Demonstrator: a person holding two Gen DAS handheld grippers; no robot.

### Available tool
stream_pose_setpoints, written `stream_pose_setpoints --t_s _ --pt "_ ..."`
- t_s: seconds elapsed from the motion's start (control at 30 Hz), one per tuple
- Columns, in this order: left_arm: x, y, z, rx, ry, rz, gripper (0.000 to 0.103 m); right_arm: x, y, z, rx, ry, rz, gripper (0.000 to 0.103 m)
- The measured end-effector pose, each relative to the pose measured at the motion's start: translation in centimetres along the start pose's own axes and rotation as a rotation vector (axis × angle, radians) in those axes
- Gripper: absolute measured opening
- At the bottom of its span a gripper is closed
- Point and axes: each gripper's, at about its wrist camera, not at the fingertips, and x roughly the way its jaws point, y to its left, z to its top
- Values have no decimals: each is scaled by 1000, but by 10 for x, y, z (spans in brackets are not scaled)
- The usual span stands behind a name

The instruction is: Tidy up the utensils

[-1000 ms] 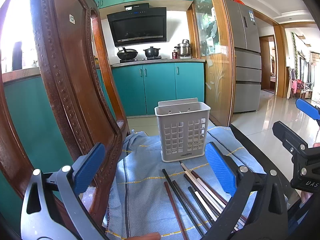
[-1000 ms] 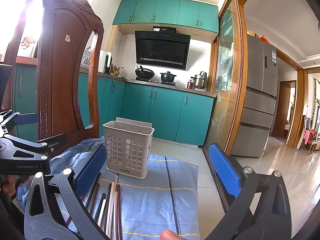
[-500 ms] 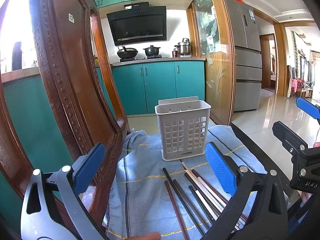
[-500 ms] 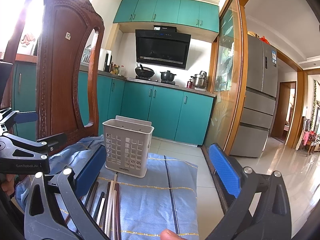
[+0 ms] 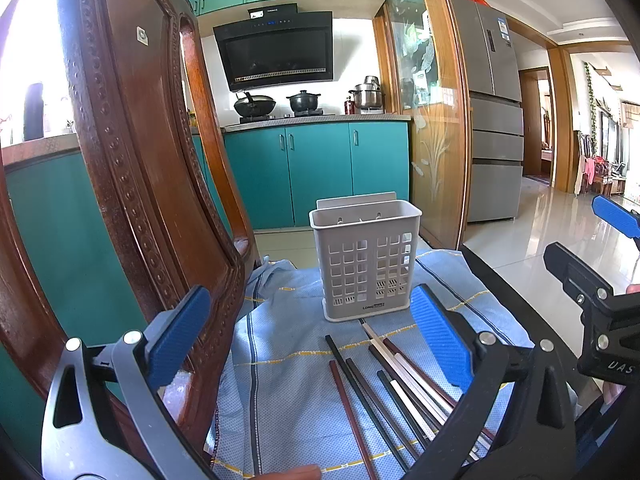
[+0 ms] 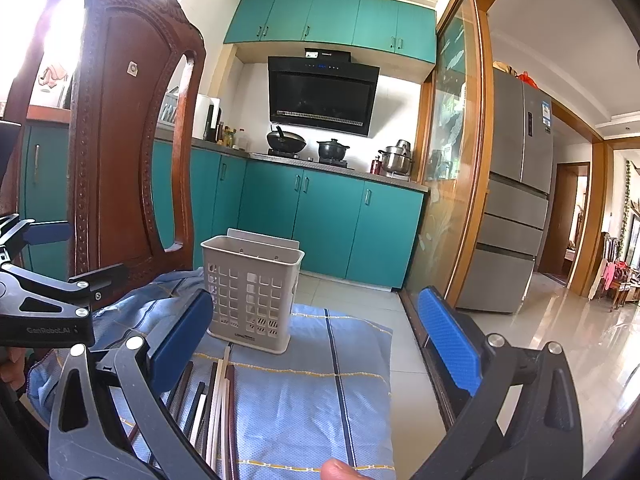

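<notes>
- Left wrist view: the task looks barely begun. The chopsticks (image 5: 394,380) lie loose in a fan on the blue cloth (image 5: 280,360), dark, reddish and white ones mixed, none picked up.
- The white slotted holder (image 5: 366,260) stands upright on the cloth at twelve o'clock from the sticks, the nearest white stick's tip just beside its base. Nothing can be made out through its slots, so by the look of it every stick has yet to go in.
- The left gripper (image 5: 316,336) hovers above the cloth with its jaws spread wide, blue pads at nine and three o'clock of the sticks, gripping nothing and touching nothing. The carved wooden chair back (image 5: 132,160) looms close at its ten o'clock.
- Right wrist view: the same holder (image 6: 252,284) sits at about eleven o'clock, the chopsticks (image 6: 218,400) running down toward seven o'clock beneath the left-hand pad.
- The right gripper (image 6: 316,338) is also spread wide and empty, hanging over bare cloth (image 6: 320,380), with the sticks off to its left side rather than between the pads.
- The left gripper (image 6: 48,308) shows at nine o'clock here, clear of the sticks.
</notes>
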Motion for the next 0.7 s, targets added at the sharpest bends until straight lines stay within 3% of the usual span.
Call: stream_pose_setpoints --t_s 0.6,0.7 --pt "-1 0 -1 4 12 10 100 12 7 -1 1 61 -47 100" --pt "0 0 -1 7 22 21 100 28 10 -6 -38 152 -96 100"
